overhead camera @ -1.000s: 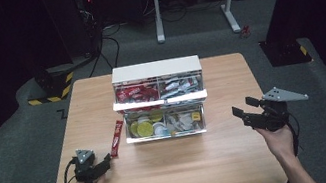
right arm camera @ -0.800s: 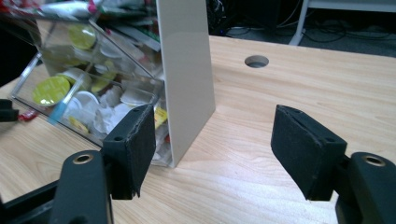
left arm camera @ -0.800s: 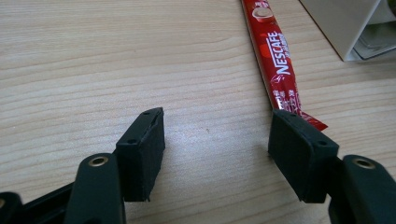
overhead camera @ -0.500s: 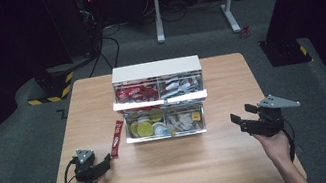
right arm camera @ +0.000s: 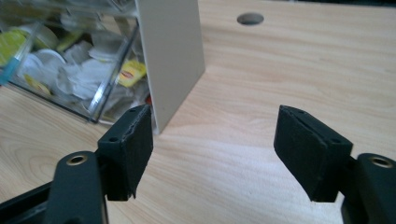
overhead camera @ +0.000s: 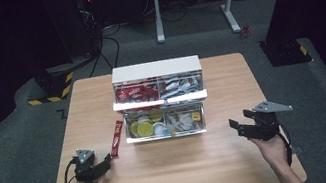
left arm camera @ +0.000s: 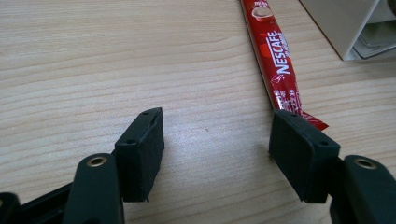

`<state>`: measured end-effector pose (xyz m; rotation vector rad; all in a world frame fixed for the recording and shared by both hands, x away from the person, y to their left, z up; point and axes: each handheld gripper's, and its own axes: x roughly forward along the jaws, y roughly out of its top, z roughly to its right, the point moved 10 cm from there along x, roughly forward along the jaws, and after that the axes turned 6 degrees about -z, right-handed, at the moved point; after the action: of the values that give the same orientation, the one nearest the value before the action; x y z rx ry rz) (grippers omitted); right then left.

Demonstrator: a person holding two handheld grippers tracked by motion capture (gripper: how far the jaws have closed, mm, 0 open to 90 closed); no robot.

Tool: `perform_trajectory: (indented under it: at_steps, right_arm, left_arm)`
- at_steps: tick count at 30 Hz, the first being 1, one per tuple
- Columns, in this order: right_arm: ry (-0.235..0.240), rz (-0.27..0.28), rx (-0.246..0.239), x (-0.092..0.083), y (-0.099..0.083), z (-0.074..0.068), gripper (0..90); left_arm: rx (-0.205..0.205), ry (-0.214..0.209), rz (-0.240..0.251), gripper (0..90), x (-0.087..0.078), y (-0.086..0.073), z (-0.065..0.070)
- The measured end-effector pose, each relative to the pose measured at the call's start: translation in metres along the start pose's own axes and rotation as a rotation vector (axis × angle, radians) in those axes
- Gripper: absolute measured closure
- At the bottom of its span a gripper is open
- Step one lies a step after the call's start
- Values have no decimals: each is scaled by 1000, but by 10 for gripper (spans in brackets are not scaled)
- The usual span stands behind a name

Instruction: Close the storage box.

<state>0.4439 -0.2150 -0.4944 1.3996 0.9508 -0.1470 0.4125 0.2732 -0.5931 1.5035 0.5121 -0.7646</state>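
A red Nescafe stick (overhead camera: 117,137) lies flat on the wooden table (overhead camera: 180,169), just left of a white drawer box (overhead camera: 155,69). My left gripper (overhead camera: 107,159) rests at the front left, open, with bare wood between its jaws (left arm camera: 217,135). The stick's (left arm camera: 279,60) near end lies right by its right-hand pad. My right gripper (overhead camera: 234,126) hovers low at the right of the box, open. Its jaws have just been closing a little, with nothing between them (right arm camera: 215,135). It faces the box's white side wall (right arm camera: 170,56).
Both drawers stand pulled out toward me. The upper drawer (overhead camera: 160,100) holds red sachets. The lower drawer (overhead camera: 166,135) holds yellow and white pods and tea bags (right arm camera: 131,72). A cable hole (right arm camera: 250,18) is in the tabletop behind the box. Dark floor surrounds the table.
My right gripper has sunk toward the tabletop and its jaws stand a little wider than a second ago. The left gripper and the stick have not moved.
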Motion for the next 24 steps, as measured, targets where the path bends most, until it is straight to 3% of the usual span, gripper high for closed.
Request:
perform_trajectory:
  at_steps: [17, 24]
  right_arm:
    - [-73, -96, 1, 29, -21, 13, 293]
    - [-75, -124, -2, 44, -27, 16, 298]
  left_arm:
    - [3, 1, -2, 358, 0, 0, 0]
    - [2, 1, -1, 357, 0, 0, 0]
